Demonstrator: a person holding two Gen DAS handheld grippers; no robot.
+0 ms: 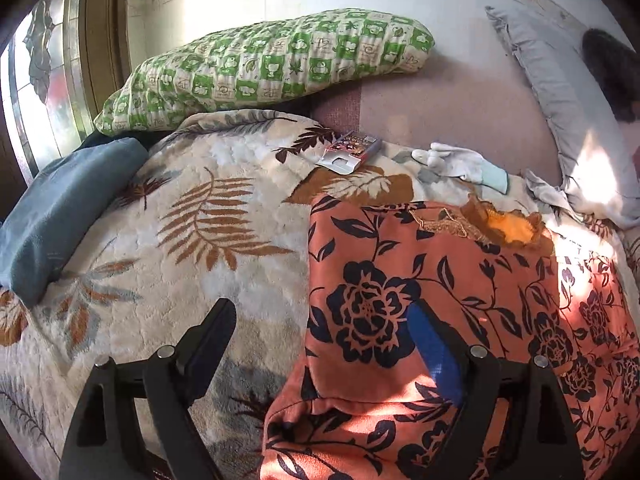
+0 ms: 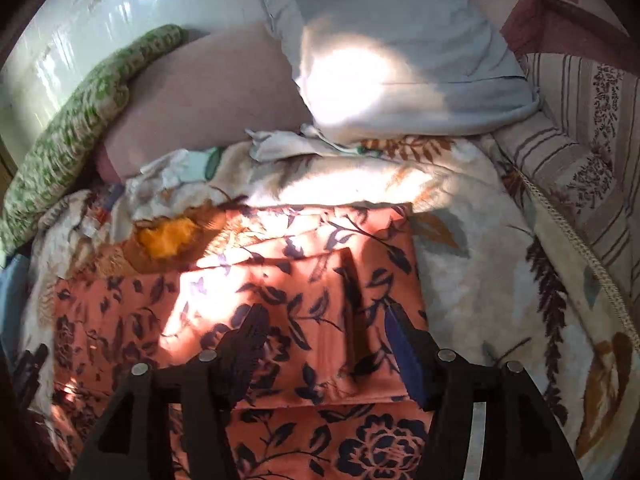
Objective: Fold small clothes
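Your left gripper [image 1: 324,328] has its fingers spread wide with nothing between them, straddling the left edge of the orange flowered garment [image 1: 460,300]: the left finger hangs over the bare leaf-print blanket [image 1: 192,216], the right one over the cloth. To your left the blanket runs free as far as the folded blue cloth [image 1: 60,208]. Ahead of that edge lie a small printed packet [image 1: 350,150] and a white glove [image 1: 460,164], both well apart from the garment, with the green checked pillow [image 1: 264,68] behind them against the wall.

Your right gripper [image 2: 326,332] is also spread wide and holds nothing; both fingers sit above the garment [image 2: 248,280] near its right edge. Right of that edge there is open blanket [image 2: 480,280], bounded by a striped cover [image 2: 580,152]. Beyond the far edge lie crumpled white cloth [image 2: 280,142] and a grey pillow [image 2: 400,60].

The garment lies on the bed, on top of the blanket, orange with dark blue roses and leaves. It is in layers: a raised fold crosses it between your right fingers, and the near left corner bunches up in soft rolls. At its far edge a brown lace neckline with a yellow lining [image 1: 516,230] shows. Sunlight falls across its right half.
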